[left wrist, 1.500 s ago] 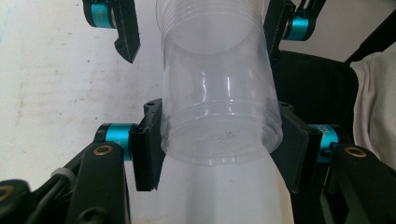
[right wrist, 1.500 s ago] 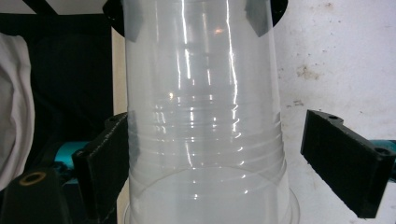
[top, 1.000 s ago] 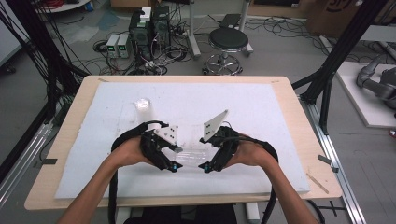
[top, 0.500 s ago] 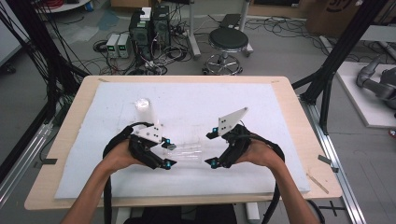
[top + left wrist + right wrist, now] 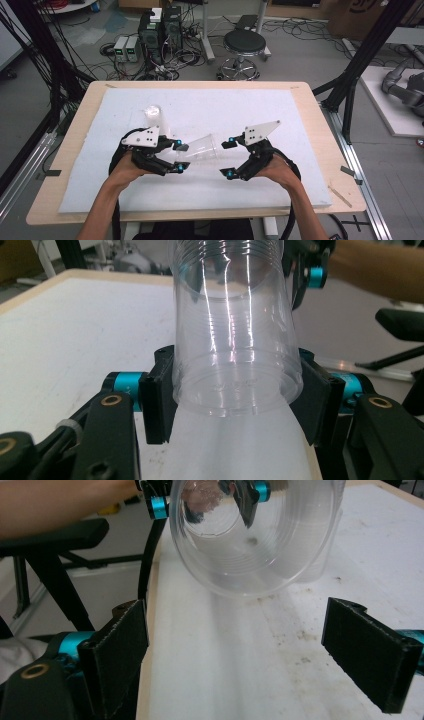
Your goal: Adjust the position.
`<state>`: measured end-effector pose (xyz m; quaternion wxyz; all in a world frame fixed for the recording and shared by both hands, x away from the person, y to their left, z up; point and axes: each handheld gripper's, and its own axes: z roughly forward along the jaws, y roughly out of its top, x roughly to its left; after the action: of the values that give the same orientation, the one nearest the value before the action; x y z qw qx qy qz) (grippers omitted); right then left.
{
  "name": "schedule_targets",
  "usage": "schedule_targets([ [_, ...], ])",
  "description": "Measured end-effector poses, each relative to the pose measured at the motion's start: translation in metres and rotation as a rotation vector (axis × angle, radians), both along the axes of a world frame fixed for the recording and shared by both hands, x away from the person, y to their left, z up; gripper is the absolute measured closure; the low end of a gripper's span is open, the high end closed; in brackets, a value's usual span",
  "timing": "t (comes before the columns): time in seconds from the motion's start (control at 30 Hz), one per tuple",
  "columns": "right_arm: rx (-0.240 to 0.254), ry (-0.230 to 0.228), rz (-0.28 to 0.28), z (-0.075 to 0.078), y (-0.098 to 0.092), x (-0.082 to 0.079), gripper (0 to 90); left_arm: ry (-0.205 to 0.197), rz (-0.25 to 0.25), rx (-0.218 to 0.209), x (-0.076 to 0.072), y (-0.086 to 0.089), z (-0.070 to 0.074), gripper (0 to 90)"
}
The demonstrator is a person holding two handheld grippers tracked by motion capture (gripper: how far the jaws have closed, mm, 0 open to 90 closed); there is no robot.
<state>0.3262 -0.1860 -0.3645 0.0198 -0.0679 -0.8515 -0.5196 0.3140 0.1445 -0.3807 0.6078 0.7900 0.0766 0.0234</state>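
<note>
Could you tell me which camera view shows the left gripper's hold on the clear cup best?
The left gripper view: both pads press the clear cup near its base. The high view shows it small; the right gripper view faces its open mouth.

Grey concrete floor (image 5: 310, 55), littered with loose black cables (image 5: 190, 55). Wooden table (image 5: 320, 125) topped by a white foam pad (image 5: 240, 110). Beyond its far edge: black round stool (image 5: 243, 42) on chrome base, two dark computer towers (image 5: 160, 27), small pale boxes (image 5: 125, 48), possibly power supplies. Black frame struts (image 5: 365, 55) either side. Even, diffuse light.
</note>
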Motion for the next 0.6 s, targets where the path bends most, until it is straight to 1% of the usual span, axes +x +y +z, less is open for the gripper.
schedule_targets([
  [0.23,0.061,0.017,0.000,-0.011,0.003,-0.002,11.1,0.009,-0.001,-0.061,0.000,-0.001,-0.007,42.0],
  [0.33,0.105,0.028,0.000,-0.015,0.003,-0.002,11.2,0.006,-0.006,-0.074,-0.001,-0.002,-0.008,42.0],
  [0.4,0.128,0.033,0.001,-0.016,0.003,-0.002,11.2,0.008,-0.010,-0.087,-0.001,-0.003,-0.008,42.0],
  [0.47,0.149,0.040,0.002,-0.017,0.003,-0.002,11.2,0.009,-0.012,-0.113,-0.001,-0.004,-0.010,42.0],
  [0.6,0.176,0.043,0.006,-0.018,0.005,-0.001,11.2,0.013,-0.019,-0.132,-0.002,-0.008,-0.014,42.0],
])
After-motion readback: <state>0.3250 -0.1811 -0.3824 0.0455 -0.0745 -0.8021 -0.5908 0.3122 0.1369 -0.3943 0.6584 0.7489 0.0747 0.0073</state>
